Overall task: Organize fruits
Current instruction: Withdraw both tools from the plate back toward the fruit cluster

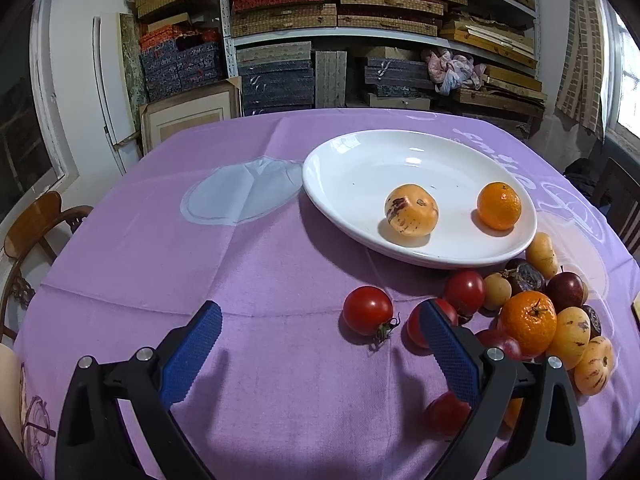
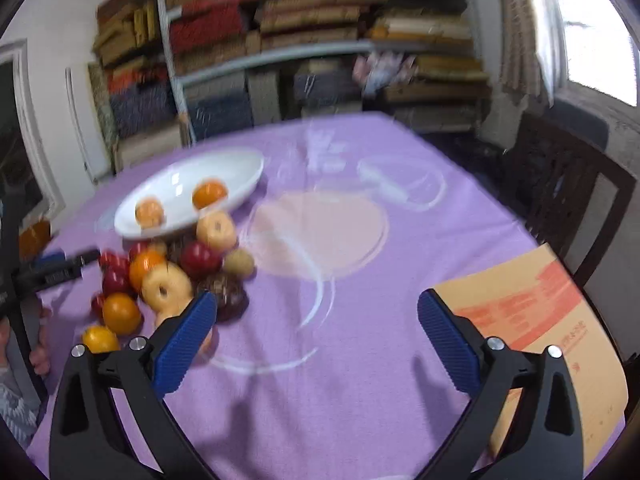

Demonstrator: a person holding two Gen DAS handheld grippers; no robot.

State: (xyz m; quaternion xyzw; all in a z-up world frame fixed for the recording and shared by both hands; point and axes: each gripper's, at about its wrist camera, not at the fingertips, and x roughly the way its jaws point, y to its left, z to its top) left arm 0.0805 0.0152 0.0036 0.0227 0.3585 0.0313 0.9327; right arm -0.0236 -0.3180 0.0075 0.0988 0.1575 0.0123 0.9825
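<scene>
The left gripper (image 1: 320, 332) hangs wide open over the purple cloth (image 1: 240, 280), empty; a lone tomato (image 1: 368, 310) lies at its 1 o'clock, the fruit pile (image 1: 532, 312) at 3, the white plate (image 1: 352, 176) at 12. The right gripper (image 2: 316, 320) also gapes empty, fruit at 10 o'clock.

Lilac tablecloth (image 1: 280, 380) with pale printed outlines; glossy white plate (image 1: 352, 184) holding a yellow purple-streaked melon (image 1: 411, 215) and an orange mandarin (image 1: 499, 205); red tomato (image 1: 368, 310) beside it; blue ribbed finger pads (image 1: 192, 360) on black gripper arms
</scene>
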